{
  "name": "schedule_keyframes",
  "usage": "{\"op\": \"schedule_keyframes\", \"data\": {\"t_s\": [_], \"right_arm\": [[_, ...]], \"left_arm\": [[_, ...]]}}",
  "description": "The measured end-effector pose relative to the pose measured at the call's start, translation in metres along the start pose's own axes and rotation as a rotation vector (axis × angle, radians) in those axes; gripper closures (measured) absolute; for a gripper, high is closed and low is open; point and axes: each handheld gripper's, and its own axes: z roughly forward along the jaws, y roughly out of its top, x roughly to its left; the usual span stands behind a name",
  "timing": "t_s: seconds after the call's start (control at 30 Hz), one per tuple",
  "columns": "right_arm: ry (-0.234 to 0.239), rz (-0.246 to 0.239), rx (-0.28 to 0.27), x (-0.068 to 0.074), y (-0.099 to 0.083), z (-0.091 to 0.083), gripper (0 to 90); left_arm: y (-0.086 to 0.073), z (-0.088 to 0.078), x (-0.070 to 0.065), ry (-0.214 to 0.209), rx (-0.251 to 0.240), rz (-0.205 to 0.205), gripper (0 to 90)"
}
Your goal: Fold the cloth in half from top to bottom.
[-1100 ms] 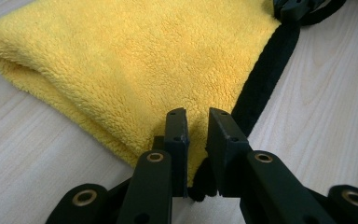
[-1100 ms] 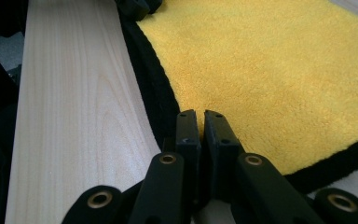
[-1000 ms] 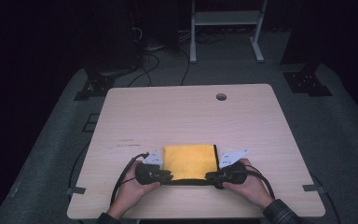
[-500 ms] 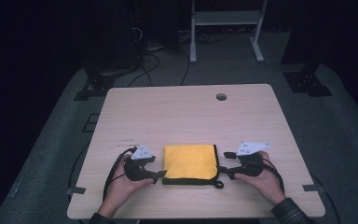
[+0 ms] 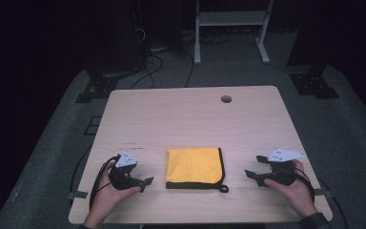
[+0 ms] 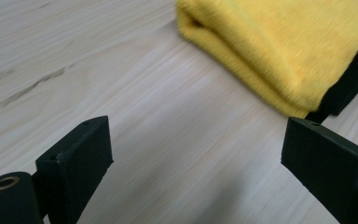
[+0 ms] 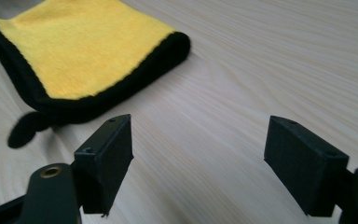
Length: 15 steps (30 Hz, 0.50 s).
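The left gripper (image 5: 145, 182) lay low over the wooden table (image 5: 186, 114), near its front edge, held in the person's left hand (image 5: 106, 198). Its tips pointed toward the folded yellow cloth (image 5: 193, 165) and stood clear of it, with bare tabletop between. In the left gripper view the two black jaws were set wide apart with nothing between them but table grain; the jaws had just been opening. The cloth's (image 6: 279, 51) folded yellow edge and a strip of its black binding lay beyond the jaws, untouched.

The cloth sat at the middle of the table's front half, folded to a near square, yellow face up, black trim along its right and front edges. A small black hanging loop (image 5: 223, 188) projected from its front right corner and lay flat on the table.

The right gripper (image 5: 249, 174) was held in the right hand (image 5: 298, 191) toward the table's front right — also apart from the cloth, tips turned toward it. A grey plate (image 5: 286, 154) sat on top of it. In the right gripper view the jaws stood wide, nothing gripped, bare wood between the pads; these jaws had likewise just been opening. The cloth (image 7: 84, 56) lay beyond the left-hand jaw in that view, its loop (image 7: 25, 128) close to the jaw without contact.

A round cable hole (image 5: 226, 98) was noted near the table's far edge.
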Motion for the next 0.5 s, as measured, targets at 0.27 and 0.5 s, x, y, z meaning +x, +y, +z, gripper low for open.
{"op": "schedule_keyframes", "data": {"t_s": [0.27, 0.5], "right_arm": [[-0.081, 0.062, 0.062, -0.020, -0.026, -0.019, 19.8], [-0.114, 0.082, 0.112, -0.027, -0.042, -0.024, 19.2]], "left_arm": [[-0.026, -0.002, 0.005, 0.061, 0.052, -0.001, 7.7], [-0.037, -0.003, 0.011, 0.057, 0.047, 0.003, 3.3]]}}
